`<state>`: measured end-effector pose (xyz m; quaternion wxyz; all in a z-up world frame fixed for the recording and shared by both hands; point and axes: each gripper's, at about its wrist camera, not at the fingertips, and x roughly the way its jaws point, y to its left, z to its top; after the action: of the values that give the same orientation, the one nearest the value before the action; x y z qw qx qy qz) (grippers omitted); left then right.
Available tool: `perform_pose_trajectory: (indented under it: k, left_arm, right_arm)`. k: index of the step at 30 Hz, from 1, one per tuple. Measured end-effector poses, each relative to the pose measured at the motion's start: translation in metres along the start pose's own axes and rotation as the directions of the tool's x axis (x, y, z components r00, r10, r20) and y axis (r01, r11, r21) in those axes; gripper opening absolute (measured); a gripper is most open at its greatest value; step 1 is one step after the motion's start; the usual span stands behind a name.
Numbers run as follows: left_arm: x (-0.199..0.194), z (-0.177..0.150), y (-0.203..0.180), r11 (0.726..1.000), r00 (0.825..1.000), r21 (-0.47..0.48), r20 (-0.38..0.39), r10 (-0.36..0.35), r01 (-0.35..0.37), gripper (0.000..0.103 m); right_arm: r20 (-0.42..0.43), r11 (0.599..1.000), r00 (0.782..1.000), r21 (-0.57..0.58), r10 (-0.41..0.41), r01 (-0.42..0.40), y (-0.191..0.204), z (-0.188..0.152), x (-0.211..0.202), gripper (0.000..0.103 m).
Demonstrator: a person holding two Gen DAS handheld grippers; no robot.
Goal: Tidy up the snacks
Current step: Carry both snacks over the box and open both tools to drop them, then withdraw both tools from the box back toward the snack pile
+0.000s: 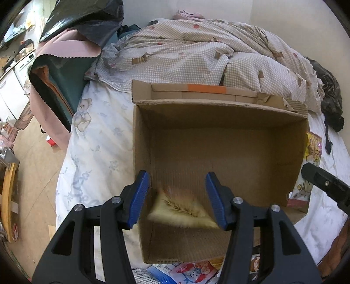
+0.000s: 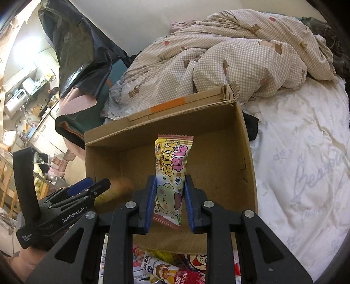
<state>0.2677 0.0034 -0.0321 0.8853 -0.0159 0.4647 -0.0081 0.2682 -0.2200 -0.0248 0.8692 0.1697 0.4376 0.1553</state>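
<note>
An open cardboard box (image 1: 218, 113) sits on the bed; it also shows in the right wrist view (image 2: 247, 157). My left gripper (image 1: 178, 198) is open over the box's near left corner. A beige snack pack with a wheat picture (image 1: 181, 208) is blurred below its fingers, inside the box. My right gripper (image 2: 170, 203) is shut on a yellow and pink snack pack (image 2: 172, 166) with a cartoon figure, held upright over the box. The left gripper (image 2: 87, 187) shows at the left of the right wrist view.
Several more snack packs (image 2: 166, 268) lie in front of the box's near wall. A checked duvet (image 1: 207, 52) is bunched behind the box. White sheet (image 2: 306, 163) lies to the right. A black bag (image 1: 83, 19) and pink cover stand at the far left.
</note>
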Motion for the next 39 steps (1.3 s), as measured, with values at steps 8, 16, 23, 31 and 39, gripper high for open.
perform_pose_trajectory:
  k: [8, 16, 23, 31, 39]
  left_arm:
    - [-0.018, 0.002, -0.004, 1.0, 0.998, -0.012, 0.057, 0.006, -0.005, 0.087]
    - [-0.017, -0.002, -0.013, 1.0, 0.999, 0.014, 0.026, 0.021, -0.021, 0.088]
    - [-0.023, -0.003, -0.01, 1.0, 0.999, 0.007, 0.045, 0.008, -0.009, 0.088]
    - [-0.036, -0.008, 0.007, 0.999, 0.998, -0.043, 0.066, -0.024, 0.027, 0.088]
    - [-0.06, -0.02, 0.018, 0.999, 0.996, -0.051, 0.091, -0.012, 0.016, 0.088]
  right_arm:
    - [0.021, 0.999, 1.0, 0.03, 0.017, -0.018, -0.003, 0.0, -0.003, 0.029]
    - [0.081, 1.0, 0.997, 0.006, 0.001, -0.002, 0.0, 0.002, -0.016, 0.083]
    - [0.075, 1.0, 0.997, 0.01, 0.007, -0.007, -0.003, 0.004, -0.018, 0.083]
    - [0.081, 0.999, 0.996, 0.024, 0.025, -0.027, -0.001, 0.003, -0.028, 0.083]
    - [0.096, 0.999, 0.995, 0.004, 0.043, -0.043, 0.012, -0.011, -0.054, 0.083]
